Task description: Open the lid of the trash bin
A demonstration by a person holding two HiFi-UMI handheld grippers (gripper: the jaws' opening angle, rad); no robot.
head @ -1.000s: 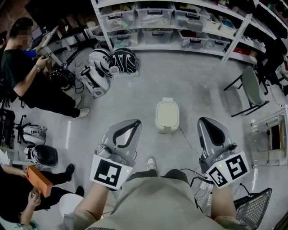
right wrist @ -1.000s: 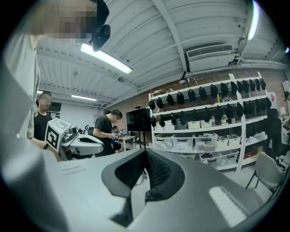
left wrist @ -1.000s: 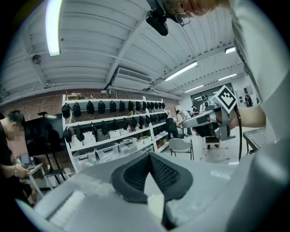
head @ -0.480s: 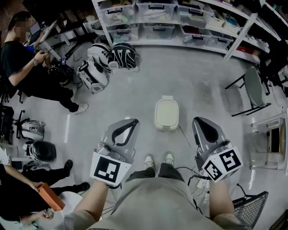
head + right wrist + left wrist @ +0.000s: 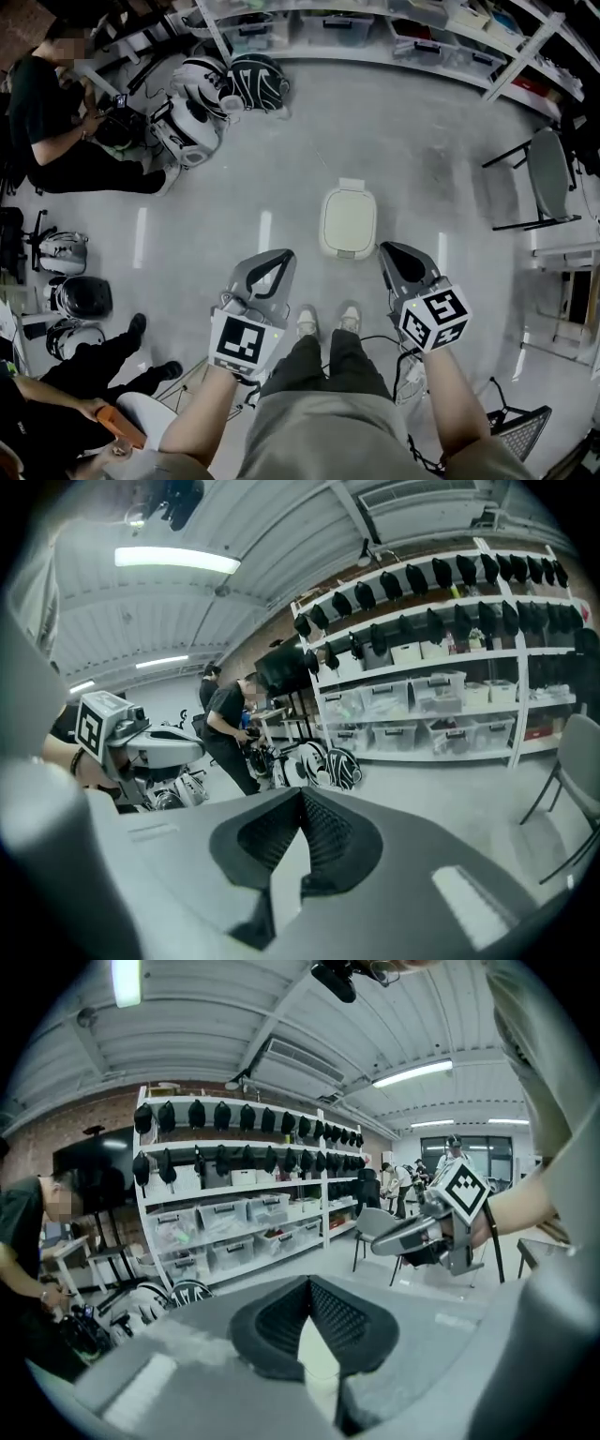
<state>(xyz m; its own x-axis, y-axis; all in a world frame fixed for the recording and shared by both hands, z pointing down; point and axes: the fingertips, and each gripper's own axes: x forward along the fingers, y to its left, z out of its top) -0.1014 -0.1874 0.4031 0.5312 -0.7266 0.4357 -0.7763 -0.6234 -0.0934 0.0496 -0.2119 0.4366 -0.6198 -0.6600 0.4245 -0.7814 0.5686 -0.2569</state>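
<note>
The cream trash bin (image 5: 348,221) stands on the grey floor just ahead of my feet, with its lid down flat. My left gripper (image 5: 274,255) hovers to the bin's near left, its jaws closed tip to tip around nothing. My right gripper (image 5: 388,249) hangs by the bin's near right corner, also shut and empty. Neither touches the bin. In the left gripper view the jaws of the left gripper (image 5: 307,1282) meet, and the right gripper (image 5: 424,1229) shows beyond them. The right gripper view shows the right gripper (image 5: 301,794) closed, with the left gripper (image 5: 139,744) off to the left. Both gripper views miss the bin.
Helmets (image 5: 217,89) lie on the floor at the far left, more helmets (image 5: 81,297) at the left edge. People sit along the left side (image 5: 58,131). Shelves with storage boxes (image 5: 431,33) run along the back. A chair (image 5: 547,178) stands right.
The person has stepped up to the bin, feet now together. Both grippers have drawn inward, the right one ending beside the bin's near right corner. The lid has stayed down.
</note>
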